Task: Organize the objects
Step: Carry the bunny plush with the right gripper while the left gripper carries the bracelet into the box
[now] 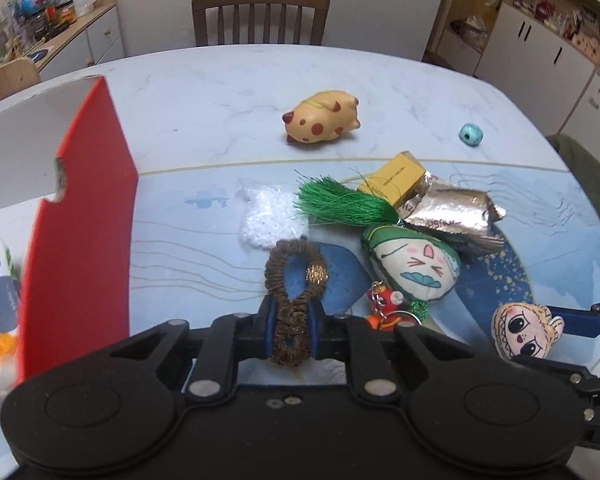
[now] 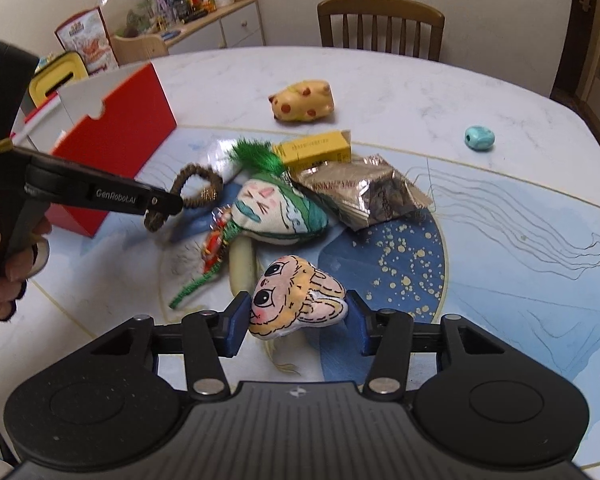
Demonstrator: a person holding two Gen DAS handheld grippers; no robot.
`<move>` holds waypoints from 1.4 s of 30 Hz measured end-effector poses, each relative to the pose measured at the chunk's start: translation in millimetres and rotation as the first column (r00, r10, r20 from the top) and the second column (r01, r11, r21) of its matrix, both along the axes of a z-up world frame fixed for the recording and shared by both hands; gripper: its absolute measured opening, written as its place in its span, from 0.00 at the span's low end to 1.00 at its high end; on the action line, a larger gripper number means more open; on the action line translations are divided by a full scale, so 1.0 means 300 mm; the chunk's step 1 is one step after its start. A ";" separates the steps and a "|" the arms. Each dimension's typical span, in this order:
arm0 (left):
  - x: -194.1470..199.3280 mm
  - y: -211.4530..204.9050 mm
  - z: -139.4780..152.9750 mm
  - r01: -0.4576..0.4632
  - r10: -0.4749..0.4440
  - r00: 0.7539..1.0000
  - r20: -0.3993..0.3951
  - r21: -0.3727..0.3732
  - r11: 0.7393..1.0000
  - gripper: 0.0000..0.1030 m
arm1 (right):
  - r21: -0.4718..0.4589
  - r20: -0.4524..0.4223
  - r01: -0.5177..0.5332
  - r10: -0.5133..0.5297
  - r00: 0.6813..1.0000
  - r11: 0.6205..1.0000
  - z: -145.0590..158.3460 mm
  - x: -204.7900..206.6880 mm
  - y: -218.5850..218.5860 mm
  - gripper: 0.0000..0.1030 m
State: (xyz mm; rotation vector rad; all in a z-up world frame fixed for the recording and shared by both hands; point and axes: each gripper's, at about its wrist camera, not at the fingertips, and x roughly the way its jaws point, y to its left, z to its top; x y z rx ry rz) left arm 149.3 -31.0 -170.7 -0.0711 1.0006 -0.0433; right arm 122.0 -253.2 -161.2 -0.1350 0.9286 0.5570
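Beside red box (image 1: 80,216), left hand-held gripper (image 1: 292,332) pinches brown scrunchie (image 1: 296,280); only right view shows right hand-held gripper (image 2: 296,316) spread around doll-face plush (image 2: 296,300).

Hidden, cropped or blurred parts of the scene

The red box (image 1: 80,216) runs off the left edge of the left wrist view, and its contents show only as blurred scraps. The brown scrunchie (image 1: 294,300) has its lower loop pinched between blue pads, partly masked. The small red keychain figure (image 1: 384,306) is half hidden by the green-hooded face pillow (image 1: 414,264) and too small to read. Printing on the yellow carton (image 2: 316,150) and the silver foil packet (image 2: 360,192) is illegible. The right gripper (image 1: 556,320) is cut off at the right edge there. In the right wrist view, the hand (image 2: 8,264) is cropped at the left edge.
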 end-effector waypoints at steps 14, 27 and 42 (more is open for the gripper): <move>-0.113 0.062 0.175 0.042 -0.036 0.997 0.072 -0.090 0.995 0.13 | 0.079 0.060 0.005 -0.010 0.998 0.997 0.189 -0.093 0.063 0.48; -0.180 0.184 0.341 0.051 -0.037 0.990 0.132 -0.105 0.993 0.13 | 0.115 0.119 -0.014 0.000 0.993 0.993 0.324 -0.147 0.218 0.48; -0.206 0.417 0.425 0.015 0.004 0.983 0.185 -0.103 0.995 0.13 | 0.087 0.173 -0.087 0.071 0.982 0.992 0.379 -0.160 0.498 0.48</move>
